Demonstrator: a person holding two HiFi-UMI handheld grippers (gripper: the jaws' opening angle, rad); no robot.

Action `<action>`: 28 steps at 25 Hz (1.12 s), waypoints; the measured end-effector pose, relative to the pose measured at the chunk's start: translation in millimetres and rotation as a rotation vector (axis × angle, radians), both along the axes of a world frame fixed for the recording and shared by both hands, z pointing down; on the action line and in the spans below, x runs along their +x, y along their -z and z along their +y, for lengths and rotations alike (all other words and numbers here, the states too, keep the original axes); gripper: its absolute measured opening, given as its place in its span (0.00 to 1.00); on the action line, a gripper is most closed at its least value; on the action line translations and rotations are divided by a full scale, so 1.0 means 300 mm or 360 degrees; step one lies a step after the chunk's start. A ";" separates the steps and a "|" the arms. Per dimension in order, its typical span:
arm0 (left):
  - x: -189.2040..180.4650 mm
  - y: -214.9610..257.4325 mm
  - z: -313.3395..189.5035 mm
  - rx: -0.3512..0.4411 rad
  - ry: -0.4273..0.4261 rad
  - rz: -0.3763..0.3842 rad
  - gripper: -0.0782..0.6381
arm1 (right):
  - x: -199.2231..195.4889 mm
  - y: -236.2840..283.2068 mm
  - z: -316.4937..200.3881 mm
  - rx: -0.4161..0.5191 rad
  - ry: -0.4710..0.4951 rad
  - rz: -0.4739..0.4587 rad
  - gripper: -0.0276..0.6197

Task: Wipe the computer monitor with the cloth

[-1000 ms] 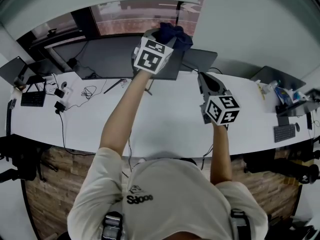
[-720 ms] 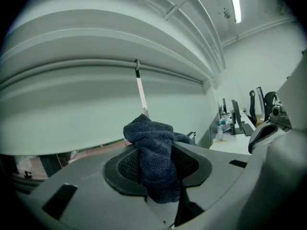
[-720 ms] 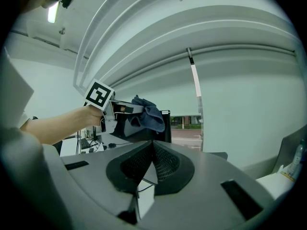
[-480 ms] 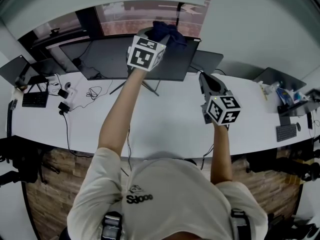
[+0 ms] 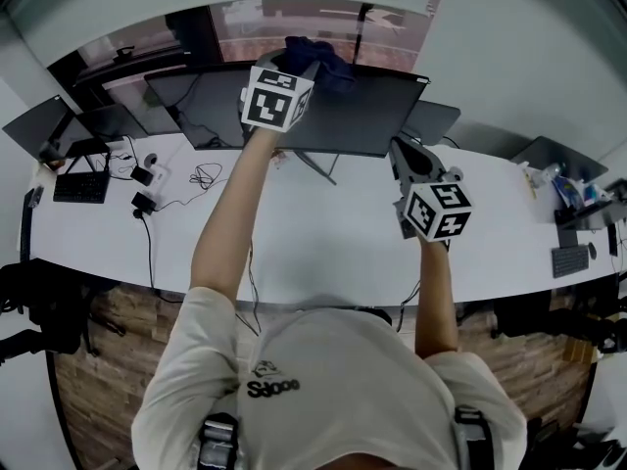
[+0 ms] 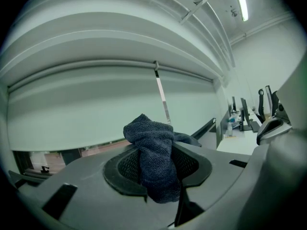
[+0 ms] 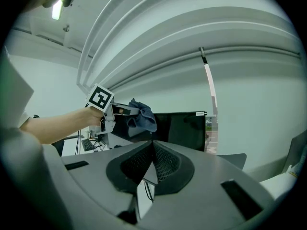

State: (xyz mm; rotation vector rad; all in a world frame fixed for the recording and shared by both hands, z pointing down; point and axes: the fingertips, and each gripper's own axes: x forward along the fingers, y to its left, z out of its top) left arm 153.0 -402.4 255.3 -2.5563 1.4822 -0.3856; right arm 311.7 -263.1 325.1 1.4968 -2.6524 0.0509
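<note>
Up on the left, my left gripper (image 5: 300, 67) pinches a crumpled dark blue terry cloth (image 5: 315, 51) by the top edge of the wide black flat monitor (image 5: 377, 116). My right gripper (image 5: 409, 157) hangs over the white desk (image 5: 323, 233), jaws pressed together, empty.

Lettering on the shirt (image 5: 323, 370) is too blurred.
</note>
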 end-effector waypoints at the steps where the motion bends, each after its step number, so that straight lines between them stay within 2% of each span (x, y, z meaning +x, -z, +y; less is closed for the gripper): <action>1: -0.034 -0.001 0.000 -0.0003 0.0011 0.0006 0.33 | -0.025 0.000 0.004 0.0000 0.0004 0.0003 0.03; 11: -0.302 0.005 -0.014 -0.0029 0.0089 0.0043 0.33 | -0.272 0.021 -0.003 0.0021 0.0106 0.0072 0.03; 23: -0.511 0.000 -0.031 -0.0054 0.0259 0.0154 0.33 | -0.477 0.029 -0.120 0.0071 0.0384 0.0178 0.03; 28: -0.600 -0.002 -0.024 -0.0024 0.0277 0.0123 0.33 | -0.598 0.043 -0.148 0.0082 0.0443 0.0180 0.03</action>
